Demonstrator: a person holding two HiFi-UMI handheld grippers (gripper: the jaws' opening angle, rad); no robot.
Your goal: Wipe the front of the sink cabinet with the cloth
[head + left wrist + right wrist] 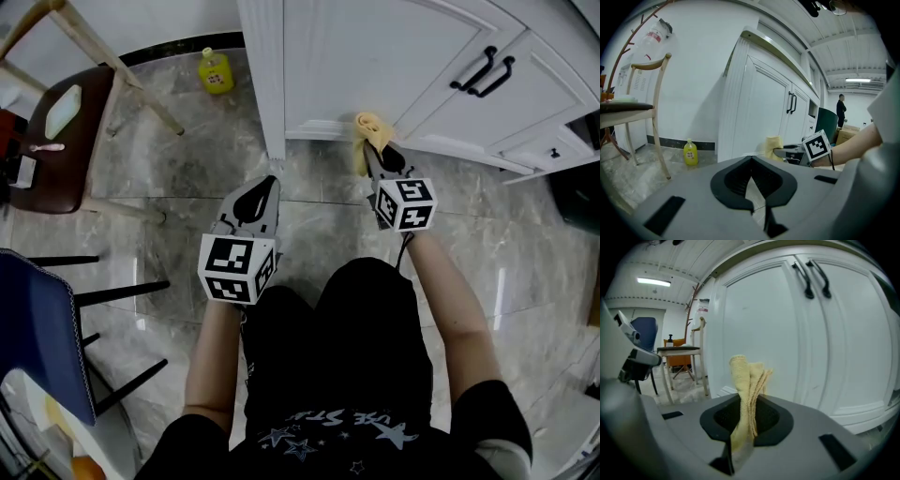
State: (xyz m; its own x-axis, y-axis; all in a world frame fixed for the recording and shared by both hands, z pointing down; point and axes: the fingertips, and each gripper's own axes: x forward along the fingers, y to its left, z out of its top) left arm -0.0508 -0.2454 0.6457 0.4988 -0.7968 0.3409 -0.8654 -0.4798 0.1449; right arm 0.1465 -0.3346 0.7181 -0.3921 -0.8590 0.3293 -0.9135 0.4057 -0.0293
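The yellow cloth (747,380) is clamped between the jaws of the right tool (375,153) and is held at the bottom edge of the white sink cabinet (375,56), below its left door; contact with it cannot be told. The left tool (270,184) is held near the cabinet's left corner, jaws closed together on nothing. A yellow bottle (216,71) is seen left of the cabinet

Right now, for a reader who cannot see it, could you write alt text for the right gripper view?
A yellow cloth is pinched between the jaws of the right hand-held gripper, facing a white cabinet door with two black handles. A wooden chair stands further left.
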